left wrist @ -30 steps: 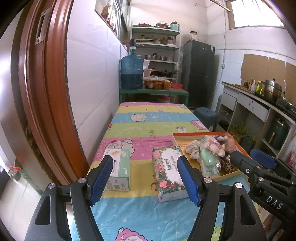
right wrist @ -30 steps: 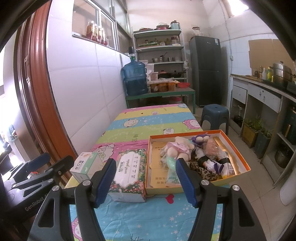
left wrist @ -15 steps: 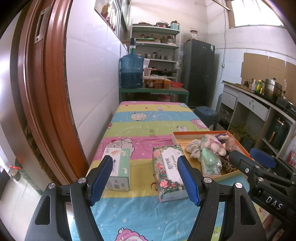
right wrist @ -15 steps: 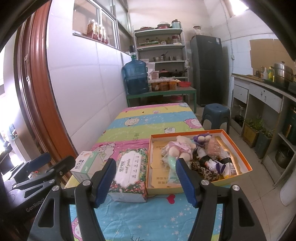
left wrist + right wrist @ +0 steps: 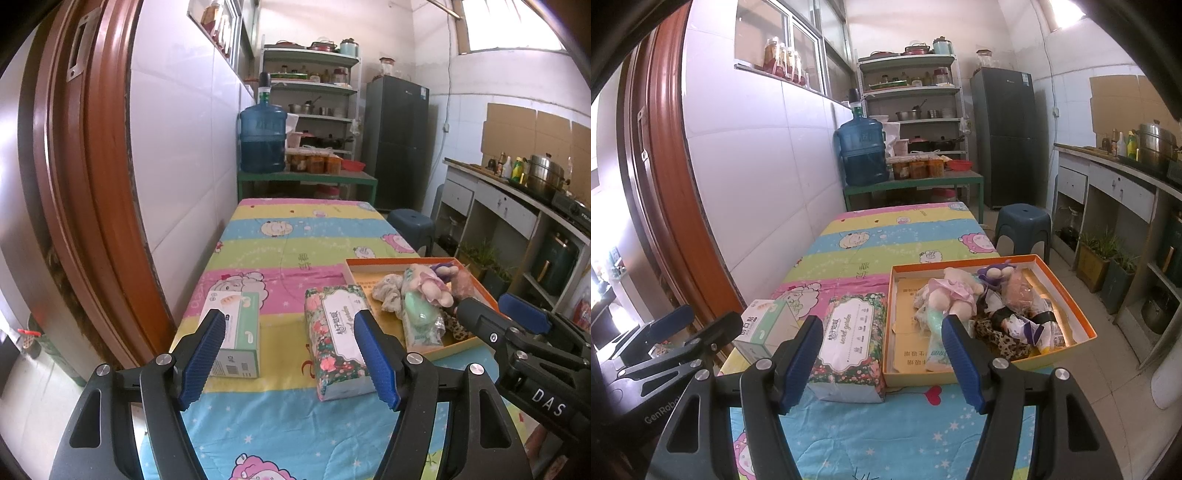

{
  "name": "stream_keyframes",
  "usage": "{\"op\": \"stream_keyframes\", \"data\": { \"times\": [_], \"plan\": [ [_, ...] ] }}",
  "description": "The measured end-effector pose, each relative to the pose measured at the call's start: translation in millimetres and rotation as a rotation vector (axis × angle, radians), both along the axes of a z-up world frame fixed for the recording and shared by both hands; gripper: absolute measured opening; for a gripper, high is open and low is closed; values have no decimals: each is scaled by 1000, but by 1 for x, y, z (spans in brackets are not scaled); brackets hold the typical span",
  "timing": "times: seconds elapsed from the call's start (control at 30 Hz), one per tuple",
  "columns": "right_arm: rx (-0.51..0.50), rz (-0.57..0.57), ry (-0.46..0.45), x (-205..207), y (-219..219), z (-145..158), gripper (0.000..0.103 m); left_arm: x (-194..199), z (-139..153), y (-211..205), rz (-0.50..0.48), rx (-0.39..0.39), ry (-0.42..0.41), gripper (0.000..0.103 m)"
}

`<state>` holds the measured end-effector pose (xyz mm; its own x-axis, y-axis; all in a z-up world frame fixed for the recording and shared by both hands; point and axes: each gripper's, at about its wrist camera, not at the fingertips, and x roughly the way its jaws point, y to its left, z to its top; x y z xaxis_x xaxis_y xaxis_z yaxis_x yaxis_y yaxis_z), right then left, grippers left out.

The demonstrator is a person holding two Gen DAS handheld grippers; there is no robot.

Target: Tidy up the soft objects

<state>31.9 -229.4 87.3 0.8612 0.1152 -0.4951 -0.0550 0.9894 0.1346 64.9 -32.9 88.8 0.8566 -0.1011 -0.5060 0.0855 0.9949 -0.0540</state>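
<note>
An orange box point(image 5: 1067, 295) on the table holds several soft things: a pink plush doll point(image 5: 945, 295), a purple plush point(image 5: 993, 271), leopard-print cloth point(image 5: 997, 338) and a mint packet point(image 5: 936, 347). It also shows in the left wrist view point(image 5: 384, 263). A floral tissue pack point(image 5: 849, 332) point(image 5: 338, 332) lies left of the box. A white-green box point(image 5: 764, 325) point(image 5: 236, 328) lies further left. My left gripper point(image 5: 288, 360) is open and empty above the near table. My right gripper point(image 5: 882, 363) is open and empty, in front of the tissue pack and orange box.
The table has a striped cartoon cloth point(image 5: 894, 236) and stands against a tiled wall on the left. A blue stool point(image 5: 1023, 221) stands past its far right corner. A green bench with a water jug point(image 5: 862, 155), shelves and a fridge point(image 5: 1004, 136) are behind. A counter point(image 5: 1115, 173) runs along the right.
</note>
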Motion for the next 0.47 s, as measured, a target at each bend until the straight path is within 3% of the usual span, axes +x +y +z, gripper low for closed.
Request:
{"op": "stream_keyframes", "data": {
  "times": [0.47],
  "plan": [
    [5, 2, 14, 3, -4, -4, 66, 4, -8, -1, 18, 14, 15, 74]
  ]
}}
